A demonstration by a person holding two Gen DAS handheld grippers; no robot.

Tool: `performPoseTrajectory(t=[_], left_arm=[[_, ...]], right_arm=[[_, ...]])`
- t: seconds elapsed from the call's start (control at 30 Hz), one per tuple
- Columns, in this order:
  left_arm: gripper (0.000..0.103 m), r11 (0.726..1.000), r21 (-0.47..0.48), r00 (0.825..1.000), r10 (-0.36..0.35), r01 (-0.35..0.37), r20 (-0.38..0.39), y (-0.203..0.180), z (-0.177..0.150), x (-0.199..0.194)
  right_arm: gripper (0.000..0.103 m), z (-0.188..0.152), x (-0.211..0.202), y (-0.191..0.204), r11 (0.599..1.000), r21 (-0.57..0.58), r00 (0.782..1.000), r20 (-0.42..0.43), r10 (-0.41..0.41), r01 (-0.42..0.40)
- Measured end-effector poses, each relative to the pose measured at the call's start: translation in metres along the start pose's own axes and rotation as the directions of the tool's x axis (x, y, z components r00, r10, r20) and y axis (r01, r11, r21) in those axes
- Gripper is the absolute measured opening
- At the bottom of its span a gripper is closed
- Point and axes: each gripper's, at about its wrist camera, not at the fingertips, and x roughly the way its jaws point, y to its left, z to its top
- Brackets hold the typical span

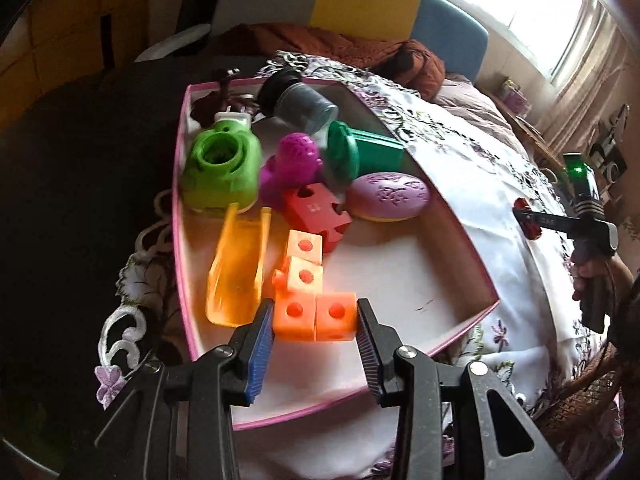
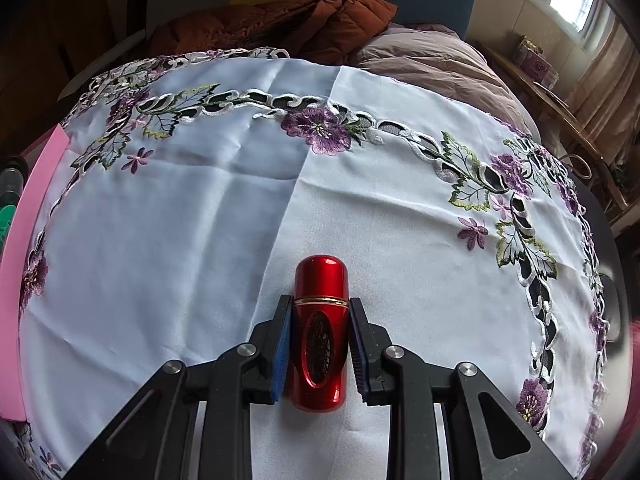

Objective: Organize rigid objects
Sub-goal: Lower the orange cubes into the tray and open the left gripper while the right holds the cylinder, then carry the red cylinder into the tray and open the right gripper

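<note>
White embroidered cloth (image 2: pixel 168 240) with purple flowers covers the round table, and a bed with brown and mauve bedding lies behind it under a bright window.

On that cloth the right gripper (image 2: pixel 320 336) has its blue-padded jaws closed tight on a glossy red capsule-shaped bottle (image 2: pixel 320 320), gripped at its middle with the rounded cap pointing away from the camera (its lower end looks to rest on the fabric). In the left wrist view the same gripper shows at the far right, held by a hand (image 1: pixel 588 276).

The left gripper (image 1: pixel 316 320) stands partly open over the near end of a pink-rimmed box (image 1: pixel 456 216), its pads pressing either side of an orange block cluster (image 1: pixel 316 312) made of linked cubes with round holes. Just beside the cluster lies a yellow-orange scoop (image 1: pixel 236 272). Farther in sit a red puzzle-shaped block (image 1: pixel 316 216), a purple oval soap (image 1: pixel 388 196), a magenta figure (image 1: pixel 290 168), a lime green toy (image 1: pixel 220 168), a dark green cup (image 1: pixel 360 156) on its side and a grey jar (image 1: pixel 300 104).
</note>
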Motion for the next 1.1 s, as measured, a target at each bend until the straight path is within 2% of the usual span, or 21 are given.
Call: performPoseTrajectory(t=[0.3,0.63,1.1], left_arm=[[0.040,0.999,0.017,0.998,0.046,-0.047,0.053,-0.001,0.001,-0.021],[0.040,0.993,0.033,0.987,0.109,-0.114,0.114,-0.002,0.004,-0.044],[0.040,0.992,0.000,0.984,0.127,-0.128,0.123,0.004,0.004,-0.049]], right_arm=[[0.027,0.000,0.000,0.000,1.000,-0.002,1.000,0.000,-0.002,0.002],[0.027,0.000,-0.001,0.001,1.000,-0.016,1.000,0.000,-0.008,0.008],[0.027,-0.001,-0.001,0.003,0.999,-0.029,1.000,0.004,-0.017,0.018]])
